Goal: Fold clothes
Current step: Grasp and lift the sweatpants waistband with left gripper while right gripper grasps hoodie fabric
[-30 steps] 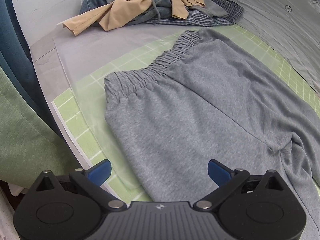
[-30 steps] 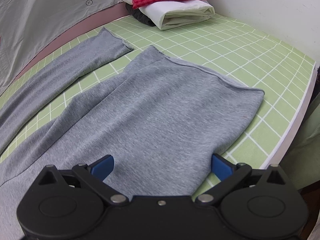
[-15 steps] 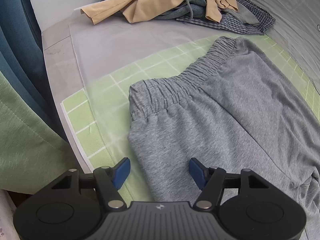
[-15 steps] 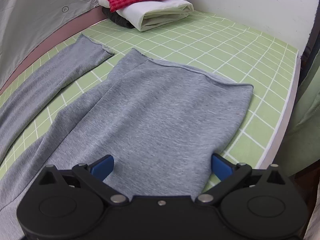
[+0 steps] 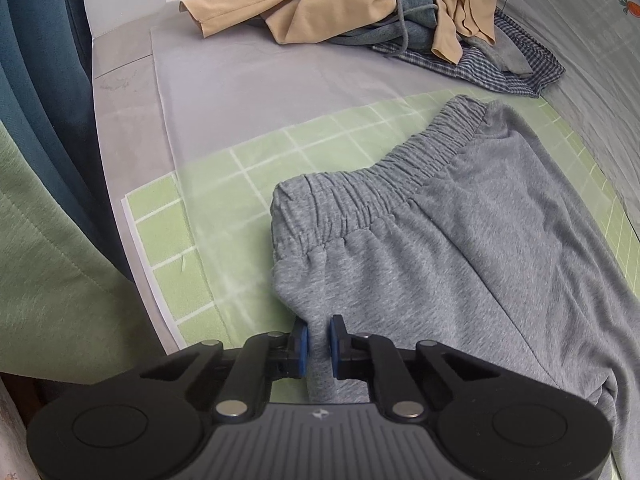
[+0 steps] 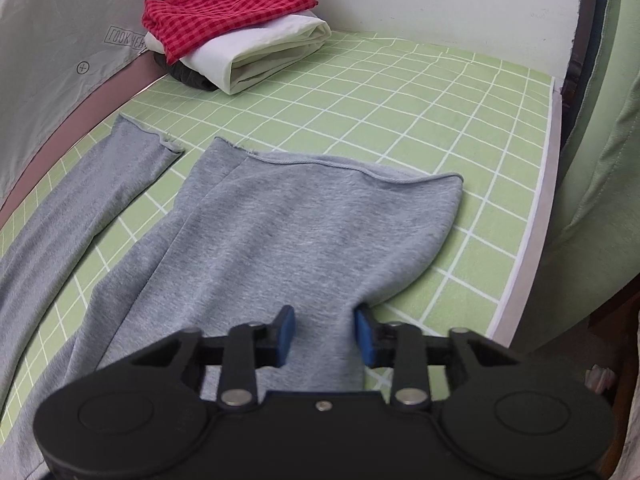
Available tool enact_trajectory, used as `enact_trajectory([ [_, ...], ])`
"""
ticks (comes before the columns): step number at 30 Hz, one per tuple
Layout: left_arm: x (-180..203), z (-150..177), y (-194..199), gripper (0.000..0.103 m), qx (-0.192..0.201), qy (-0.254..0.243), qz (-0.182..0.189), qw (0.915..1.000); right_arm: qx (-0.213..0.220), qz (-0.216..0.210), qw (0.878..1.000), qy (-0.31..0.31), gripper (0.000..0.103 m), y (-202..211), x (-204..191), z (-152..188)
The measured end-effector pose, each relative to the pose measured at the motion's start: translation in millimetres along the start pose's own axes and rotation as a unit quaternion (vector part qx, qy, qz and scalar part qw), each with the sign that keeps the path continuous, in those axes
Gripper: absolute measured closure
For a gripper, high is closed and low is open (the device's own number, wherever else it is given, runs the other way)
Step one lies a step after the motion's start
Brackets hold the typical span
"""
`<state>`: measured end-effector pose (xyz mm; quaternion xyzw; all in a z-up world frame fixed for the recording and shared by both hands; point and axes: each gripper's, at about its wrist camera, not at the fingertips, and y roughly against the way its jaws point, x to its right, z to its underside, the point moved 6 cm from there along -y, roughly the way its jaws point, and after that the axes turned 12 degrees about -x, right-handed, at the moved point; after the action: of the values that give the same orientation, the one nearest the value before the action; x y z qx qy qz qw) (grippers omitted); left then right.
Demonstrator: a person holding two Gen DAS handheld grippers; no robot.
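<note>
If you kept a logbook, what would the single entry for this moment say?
task: fold clothes | left gripper: shut on pants near waistband | right gripper: part open, straddling pant leg edge | mat: folded stack at back

A green grid mat (image 6: 420,120) covers the table, a clear sheet (image 5: 248,92) overlapping its end; a grey cloth (image 6: 52,32) with printed marks runs along the far side. Green (image 5: 44,264) and blue (image 5: 36,92) curtains hang beside the edge; a white wall (image 6: 460,4) stands behind.

Grey sweatpants (image 5: 460,264) on green white-gridded mat (image 6: 420,92).
</note>
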<state>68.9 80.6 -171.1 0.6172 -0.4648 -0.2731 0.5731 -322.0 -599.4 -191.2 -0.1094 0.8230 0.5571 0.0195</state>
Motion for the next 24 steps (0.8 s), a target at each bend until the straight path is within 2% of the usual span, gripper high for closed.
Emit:
enact_trajectory([
  [1,0,-1,1,0.096,0.000,0.004,0.003,1.0000,0.003,-0.008,1.000,-0.004,0.100,2,2,-1],
  [3,-1,-2,5,0.100,0.008,0.010,0.007,0.9999,0.010,-0.025,1.000,-0.013,0.101,6,6,-4],
  [8,5,-4,24,0.102,0.038,0.009,0.016,0.9991,0.052,-0.060,0.997,-0.023,0.101,35,3,-21],
  [15,26,-22,72,0.102,0.109,-0.002,0.033,0.9935,0.114,-0.106,0.988,-0.022,0.102,78,-10,-45],
  [19,44,-34,116,0.102,0.163,-0.027,0.035,0.9856,0.151,-0.147,0.977,-0.019,0.102,111,-25,-64],
  [22,60,-42,139,0.102,0.198,-0.041,0.039,0.9786,0.194,-0.167,0.967,0.003,0.102,144,-42,-77],
  [24,69,-47,138,0.102,0.201,-0.043,0.036,0.9780,0.214,-0.171,0.961,0.021,0.102,157,-53,-85],
])
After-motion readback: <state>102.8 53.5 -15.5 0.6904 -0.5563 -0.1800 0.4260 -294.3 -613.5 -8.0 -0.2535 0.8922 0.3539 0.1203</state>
